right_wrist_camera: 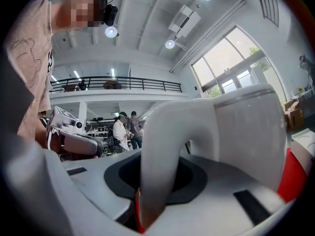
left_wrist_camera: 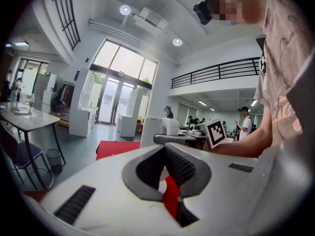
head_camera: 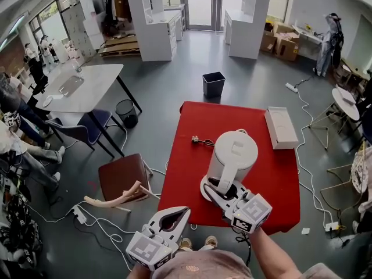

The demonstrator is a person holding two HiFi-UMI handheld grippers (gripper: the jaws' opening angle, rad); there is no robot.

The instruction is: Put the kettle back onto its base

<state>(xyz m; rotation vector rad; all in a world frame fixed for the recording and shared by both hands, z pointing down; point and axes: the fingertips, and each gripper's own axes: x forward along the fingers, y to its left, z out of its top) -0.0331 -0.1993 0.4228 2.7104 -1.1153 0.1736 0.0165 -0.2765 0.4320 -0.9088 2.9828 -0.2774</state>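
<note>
A white electric kettle (head_camera: 232, 156) stands near the front of the red table (head_camera: 192, 121). Under its near-left side shows the rim of a white round base (head_camera: 204, 190); I cannot tell whether the kettle is seated on it. My right gripper (head_camera: 224, 189) is shut on the kettle's handle (right_wrist_camera: 162, 151), which fills the hollow between its pads, with the kettle's body (right_wrist_camera: 246, 132) just beyond. My left gripper (head_camera: 181, 214) hovers off the table's front-left corner, shut and empty. In the left gripper view the kettle (left_wrist_camera: 157, 129) stands ahead of the left gripper (left_wrist_camera: 165, 166).
A cord with a plug (head_camera: 200, 140) lies on the table left of the kettle. A long white box (head_camera: 281, 127) lies at the table's right edge. A brown chair (head_camera: 123, 176) stands left of the table, a black bin (head_camera: 213, 83) beyond it. Cables run across the floor.
</note>
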